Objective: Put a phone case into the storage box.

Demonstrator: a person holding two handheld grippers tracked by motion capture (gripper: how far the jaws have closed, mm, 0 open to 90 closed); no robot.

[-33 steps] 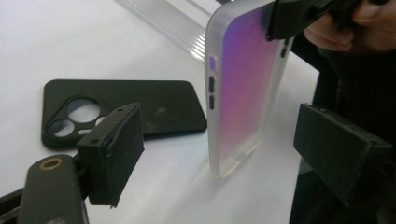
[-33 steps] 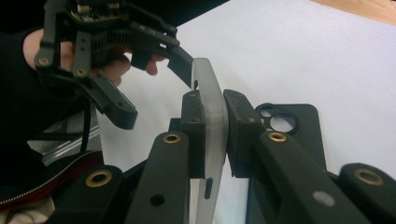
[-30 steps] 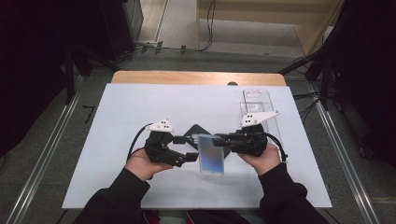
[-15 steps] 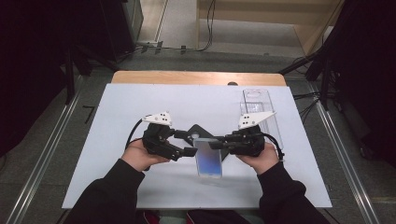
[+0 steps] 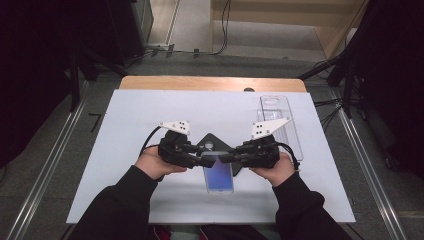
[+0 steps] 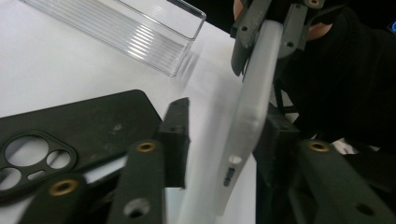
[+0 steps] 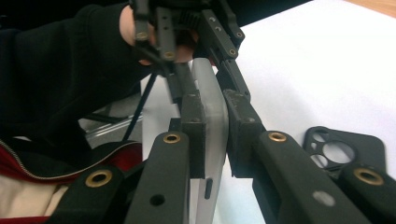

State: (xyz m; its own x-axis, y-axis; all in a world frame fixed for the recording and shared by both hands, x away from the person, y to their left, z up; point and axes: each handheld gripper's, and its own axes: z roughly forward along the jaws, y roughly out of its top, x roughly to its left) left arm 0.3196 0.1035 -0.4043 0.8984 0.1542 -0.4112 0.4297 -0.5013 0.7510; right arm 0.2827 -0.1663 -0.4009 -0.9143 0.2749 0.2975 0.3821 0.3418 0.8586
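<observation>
Flat rectangular phone: pale blue-violet glowing face, frosted white-grey edge with a small dark slot. Soft matte phone case: plain black, faintly scuffed. Clear ribbed plastic tray: colourless, fine parallel ridges. Table sheet: plain white. Wooden table edge: light tan. Left gripper and right gripper: black jaws, brass-coloured rivets, grey-white three-cornered plates with dark dots. Sleeves: black.
</observation>
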